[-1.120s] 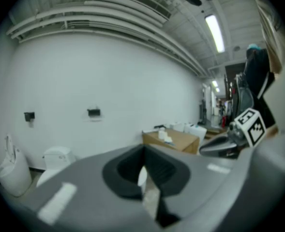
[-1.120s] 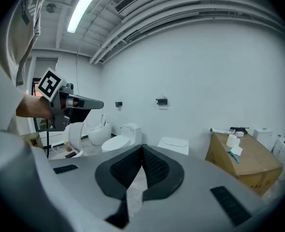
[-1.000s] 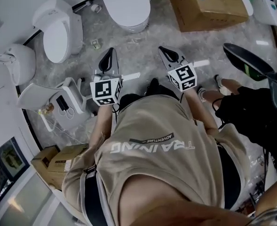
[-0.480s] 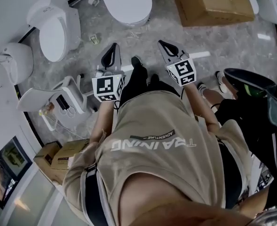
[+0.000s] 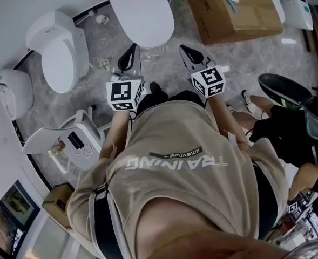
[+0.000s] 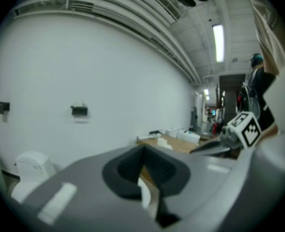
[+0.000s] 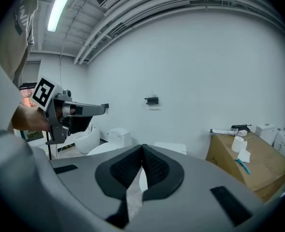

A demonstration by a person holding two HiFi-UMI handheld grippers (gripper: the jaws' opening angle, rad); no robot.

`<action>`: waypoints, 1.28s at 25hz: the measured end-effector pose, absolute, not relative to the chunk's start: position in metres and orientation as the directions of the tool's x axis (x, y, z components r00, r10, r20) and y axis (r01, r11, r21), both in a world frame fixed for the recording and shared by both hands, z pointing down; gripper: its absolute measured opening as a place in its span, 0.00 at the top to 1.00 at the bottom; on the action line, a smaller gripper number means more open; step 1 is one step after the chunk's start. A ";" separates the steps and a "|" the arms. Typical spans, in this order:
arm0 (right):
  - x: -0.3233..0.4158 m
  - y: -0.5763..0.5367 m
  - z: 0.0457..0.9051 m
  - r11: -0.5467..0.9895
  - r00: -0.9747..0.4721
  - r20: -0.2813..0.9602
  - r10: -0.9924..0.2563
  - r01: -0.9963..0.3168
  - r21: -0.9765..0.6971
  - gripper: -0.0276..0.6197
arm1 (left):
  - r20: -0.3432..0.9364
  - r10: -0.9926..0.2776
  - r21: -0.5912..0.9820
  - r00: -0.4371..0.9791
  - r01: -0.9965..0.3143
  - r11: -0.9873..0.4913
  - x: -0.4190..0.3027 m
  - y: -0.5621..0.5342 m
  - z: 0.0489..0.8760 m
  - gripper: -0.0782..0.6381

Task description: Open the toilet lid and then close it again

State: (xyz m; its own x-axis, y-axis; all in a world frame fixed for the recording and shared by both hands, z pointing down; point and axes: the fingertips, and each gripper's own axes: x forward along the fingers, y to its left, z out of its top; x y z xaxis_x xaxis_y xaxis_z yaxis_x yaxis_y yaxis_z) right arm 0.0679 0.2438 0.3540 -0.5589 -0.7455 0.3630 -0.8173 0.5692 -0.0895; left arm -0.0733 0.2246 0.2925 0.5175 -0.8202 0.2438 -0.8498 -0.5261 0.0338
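The white toilet (image 5: 141, 12) stands at the top middle of the head view with its lid down. Both grippers are held out side by side just short of its front rim. My left gripper (image 5: 130, 53) points at the rim's left part and my right gripper (image 5: 184, 50) at its right. Both are shut with nothing between the pads, and neither touches the toilet. In the right gripper view the closed lid (image 7: 170, 148) shows just past the shut jaws, and my left gripper (image 7: 91, 110) shows at left. The left gripper view catches my right gripper (image 6: 215, 148) at right.
A second toilet (image 5: 59, 50) with its lid down stands to the left, with further white fixtures (image 5: 7, 88) along the wall. A large cardboard box (image 5: 237, 7) lies at the upper right. Another person (image 5: 285, 125) sits at the right. A white frame (image 5: 61, 139) lies at the lower left.
I have stepped forward. The toilet has come closer, and both shut grippers now reach almost to its front rim.
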 end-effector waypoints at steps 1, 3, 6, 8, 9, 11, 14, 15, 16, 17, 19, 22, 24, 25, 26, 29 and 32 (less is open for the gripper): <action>0.062 0.235 0.352 0.560 -0.552 0.356 -0.754 -0.824 -0.091 0.94 | 0.241 -0.816 0.034 0.526 -0.845 -0.534 -0.077 0.215 0.294 0.88; 0.050 0.220 0.349 0.549 -0.544 0.349 -0.763 -0.830 -0.093 0.94 | 0.239 -0.811 0.035 0.534 -0.839 -0.542 -0.082 0.199 0.298 0.88; 0.040 0.208 0.346 0.563 -0.550 0.367 -0.750 -0.822 -0.082 0.94 | 0.231 -0.804 0.042 0.547 -0.832 -0.554 -0.081 0.188 0.298 0.88; 0.038 0.199 0.350 0.574 -0.549 0.393 -0.738 -0.816 -0.064 0.94 | 0.225 -0.800 0.050 0.557 -0.826 -0.561 -0.080 0.181 0.300 0.88; 0.037 0.193 0.352 0.577 -0.547 0.405 -0.732 -0.815 -0.058 0.94 | 0.226 -0.799 0.059 0.558 -0.826 -0.560 -0.081 0.177 0.303 0.88; 0.037 0.183 0.356 0.585 -0.548 0.426 -0.720 -0.809 -0.052 0.94 | 0.241 -0.799 0.085 0.551 -0.832 -0.548 -0.082 0.171 0.313 0.88; 0.037 0.172 0.365 0.599 -0.556 0.443 -0.703 -0.799 -0.051 0.94 | 0.274 -0.802 0.108 0.531 -0.845 -0.523 -0.086 0.164 0.329 0.88; 0.037 0.169 0.369 0.604 -0.561 0.446 -0.697 -0.795 -0.057 0.94 | 0.284 -0.804 0.107 0.522 -0.851 -0.515 -0.087 0.162 0.332 0.88; 0.037 0.165 0.373 0.608 -0.568 0.448 -0.690 -0.791 -0.066 0.94 | 0.293 -0.807 0.102 0.512 -0.856 -0.506 -0.089 0.159 0.335 0.88; 0.037 0.162 0.377 0.614 -0.577 0.450 -0.682 -0.785 -0.076 0.94 | 0.301 -0.811 0.095 0.501 -0.862 -0.498 -0.090 0.155 0.337 0.88; 0.037 0.152 0.384 0.628 -0.596 0.451 -0.664 -0.772 -0.095 0.94 | 0.316 -0.819 0.078 0.479 -0.874 -0.480 -0.091 0.145 0.338 0.88; 0.044 0.129 0.388 0.647 -0.615 0.446 -0.650 -0.756 -0.099 0.94 | 0.351 -0.822 0.069 0.448 -0.888 -0.455 -0.088 0.124 0.343 0.88; 0.051 0.112 0.386 0.662 -0.628 0.429 -0.650 -0.744 -0.086 0.94 | 0.369 -0.820 0.066 0.437 -0.892 -0.446 -0.083 0.107 0.346 0.88; 0.055 0.102 0.387 0.670 -0.634 0.422 -0.649 -0.738 -0.078 0.94 | 0.373 -0.821 0.053 0.432 -0.893 -0.446 -0.080 0.098 0.347 0.88; 0.060 0.094 0.389 0.677 -0.639 0.418 -0.645 -0.732 -0.074 0.94 | 0.375 -0.822 0.036 0.428 -0.893 -0.448 -0.076 0.089 0.347 0.88; 0.078 0.075 0.404 0.693 -0.657 0.424 -0.624 -0.715 -0.089 0.94 | 0.374 -0.829 0.004 0.415 -0.895 -0.446 -0.060 0.068 0.345 0.88; 0.089 0.063 0.420 0.713 -0.675 0.429 -0.600 -0.695 -0.096 0.94 | 0.390 -0.837 -0.011 0.385 -0.907 -0.422 -0.050 0.056 0.353 0.88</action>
